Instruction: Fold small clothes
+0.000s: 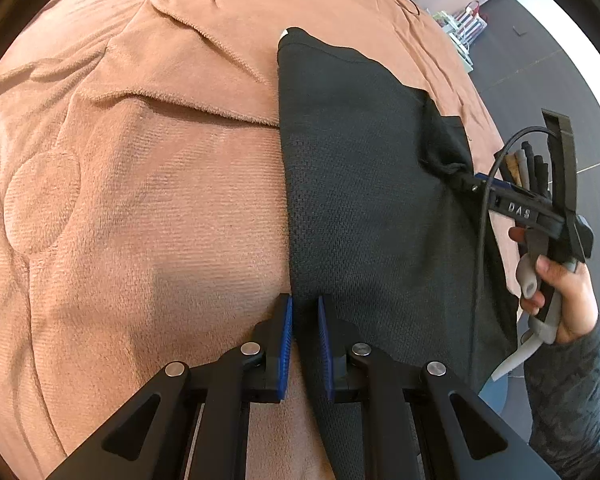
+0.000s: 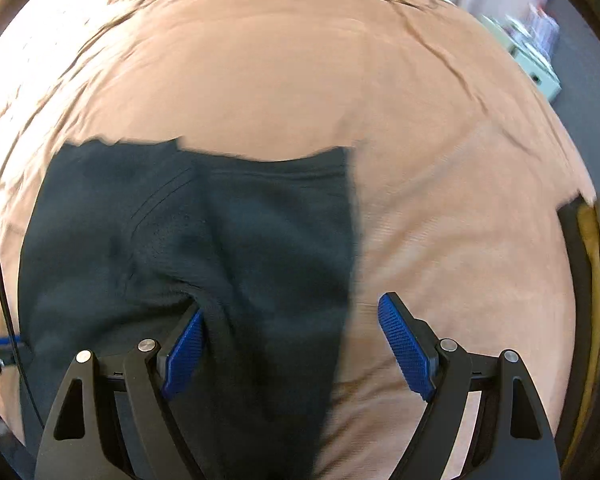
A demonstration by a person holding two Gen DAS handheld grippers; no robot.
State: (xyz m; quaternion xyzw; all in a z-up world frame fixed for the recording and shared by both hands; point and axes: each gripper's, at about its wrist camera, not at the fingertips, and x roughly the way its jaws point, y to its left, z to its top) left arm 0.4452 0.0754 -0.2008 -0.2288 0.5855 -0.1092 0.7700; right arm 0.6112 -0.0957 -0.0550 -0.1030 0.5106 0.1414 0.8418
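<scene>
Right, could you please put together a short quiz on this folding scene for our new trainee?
1. True or false: the right claw is clamped shut on the black garment.
2. What does the garment lie on? A) a brown blanket B) a white table C) a wooden floor
3. Which claw has the garment's edge pinched between its blue pads?

Key: 1. False, its jaws stand wide open, and only one finger touches a bunched fold. 2. A. 3. The left claw.
</scene>
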